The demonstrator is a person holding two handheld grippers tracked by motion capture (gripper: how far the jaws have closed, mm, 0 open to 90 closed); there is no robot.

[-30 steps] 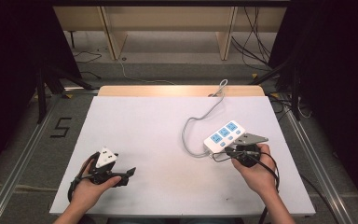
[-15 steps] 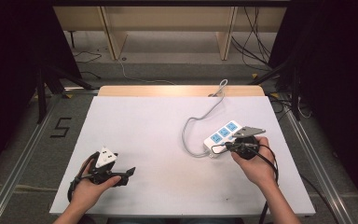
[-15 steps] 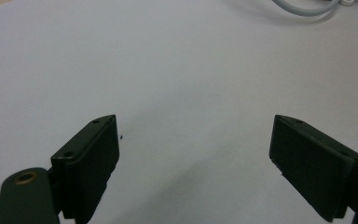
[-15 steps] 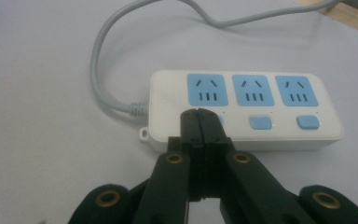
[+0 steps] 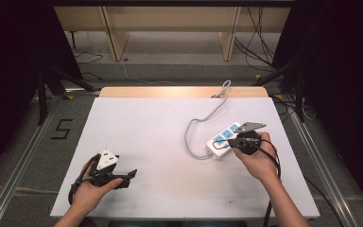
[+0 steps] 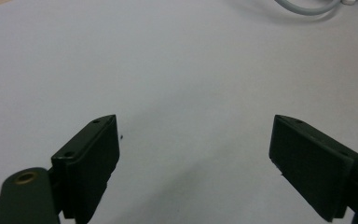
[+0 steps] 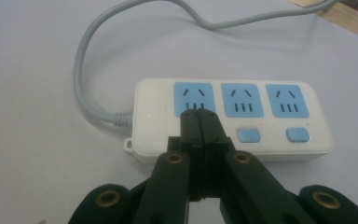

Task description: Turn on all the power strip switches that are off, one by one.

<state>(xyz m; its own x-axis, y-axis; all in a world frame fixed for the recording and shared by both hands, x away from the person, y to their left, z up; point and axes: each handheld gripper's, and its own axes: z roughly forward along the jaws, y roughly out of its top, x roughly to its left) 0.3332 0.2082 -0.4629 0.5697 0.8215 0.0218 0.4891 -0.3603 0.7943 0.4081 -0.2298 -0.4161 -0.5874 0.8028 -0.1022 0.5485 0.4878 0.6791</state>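
A white power strip [image 5: 223, 138] with three blue sockets and blue buttons [image 7: 270, 123] lies on the right half of the white table [image 5: 160, 127]. Its grey cable [image 5: 196, 127] loops left and runs off the far edge. My right gripper [image 5: 233, 142] is shut with nothing between its jaws. In the right gripper view its tips [image 7: 198, 115] sit over the strip just below the leftmost socket, covering the spot beside the two visible buttons; whether they touch it I cannot tell. My left gripper [image 5: 130, 175] rests near the front left, open [image 6: 196, 140] and empty.
The grey cable's loop [image 7: 81, 74] lies left of the strip. A wooden strip [image 5: 184, 92] borders the table's far edge. Dark stands and floor cables surround the table, and metal rails [image 5: 23, 156] run along both sides.
The right hand has moved away from the person and slightly left, bringing the shut gripper from beside the strip's near edge onto it. The left hand and the strip have stayed put.
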